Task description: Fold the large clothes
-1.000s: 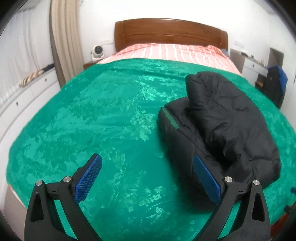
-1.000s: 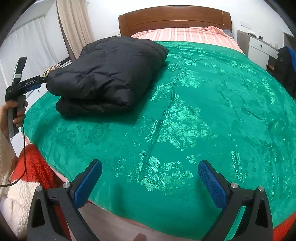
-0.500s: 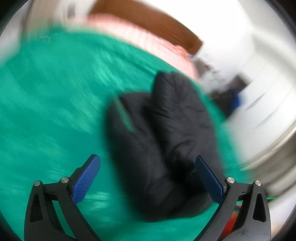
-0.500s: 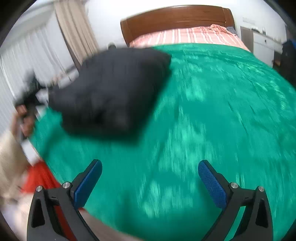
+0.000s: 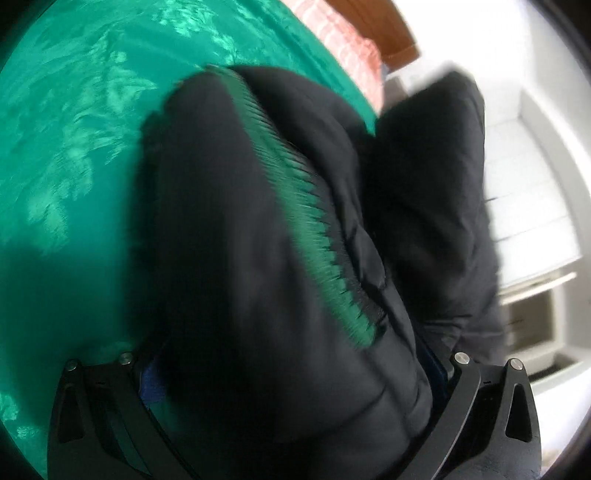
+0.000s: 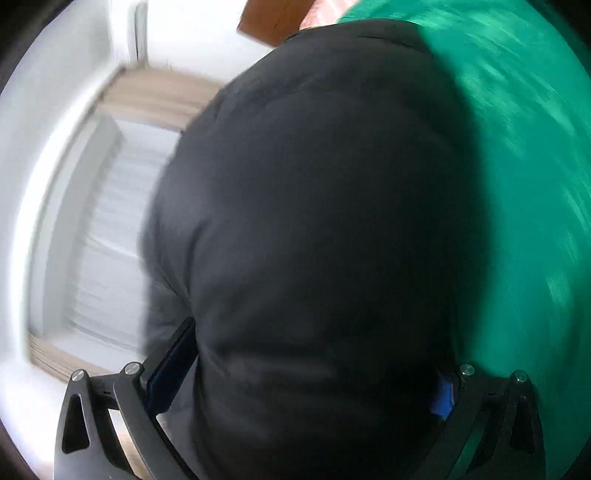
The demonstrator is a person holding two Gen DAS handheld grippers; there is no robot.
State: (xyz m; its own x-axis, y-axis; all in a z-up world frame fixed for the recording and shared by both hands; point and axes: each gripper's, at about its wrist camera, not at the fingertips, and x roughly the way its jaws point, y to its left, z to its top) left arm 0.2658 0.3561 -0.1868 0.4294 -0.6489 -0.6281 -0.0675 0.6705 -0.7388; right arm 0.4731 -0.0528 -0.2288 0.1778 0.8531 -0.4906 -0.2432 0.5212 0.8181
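Observation:
The folded black puffer jacket [image 5: 258,240] with a green zipper strip [image 5: 317,236] fills the left wrist view, lying on the green bedspread [image 5: 74,129]. My left gripper [image 5: 295,373] is wide open with the jacket bulk between its fingers. In the right wrist view the same jacket [image 6: 325,221] fills the frame, and my right gripper [image 6: 303,373] is wide open around it, blue pads showing on both sides. Both views are blurred, so contact with the pads is unclear.
The green bedspread [image 6: 524,147] lies to the right in the right wrist view. A wooden headboard [image 5: 388,26] and striped pink sheet [image 5: 343,40] are at the far end. White drawers [image 5: 528,206] and a white cabinet [image 6: 103,229] stand beside the bed.
Both grippers have swung in fast toward the folded jacket from either side and now straddle it. Their jaws have stayed wide open.

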